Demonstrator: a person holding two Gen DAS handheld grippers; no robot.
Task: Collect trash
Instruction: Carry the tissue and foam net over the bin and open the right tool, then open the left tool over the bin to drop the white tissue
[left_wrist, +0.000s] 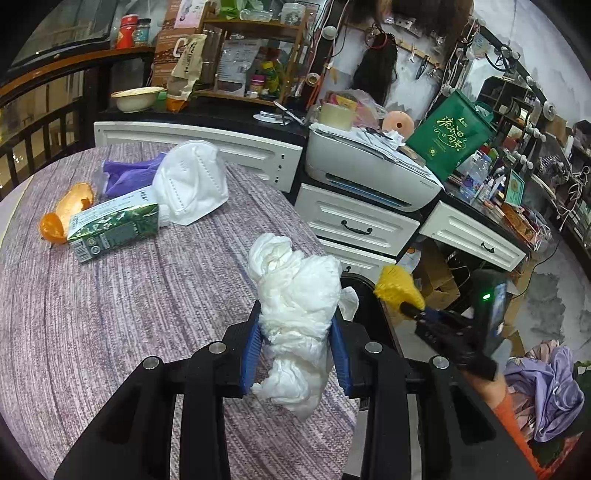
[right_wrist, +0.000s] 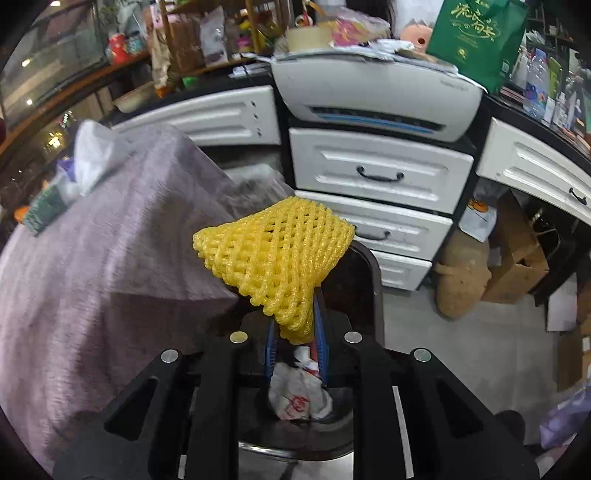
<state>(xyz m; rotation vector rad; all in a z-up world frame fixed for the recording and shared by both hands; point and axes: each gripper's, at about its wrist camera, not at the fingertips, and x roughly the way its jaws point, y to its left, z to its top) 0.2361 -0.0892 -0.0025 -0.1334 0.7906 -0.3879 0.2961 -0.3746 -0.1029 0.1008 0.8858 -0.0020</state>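
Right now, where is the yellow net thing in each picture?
Left wrist view: the yellow foam net is right of centre, held by the right gripper beyond the table edge.
Right wrist view: it fills the centre, pinched between the blue pads, above the black bin.
Shared landmark: the white printer.

- Gold Chinese calligraphy is printed on the green tote bag (left_wrist: 452, 138), which leans just right of the printer (left_wrist: 369, 173); the characters cannot be made out reliably.
- Print is carried on the green carton (left_wrist: 110, 230), too small to be read.
- Nothing else is legible.
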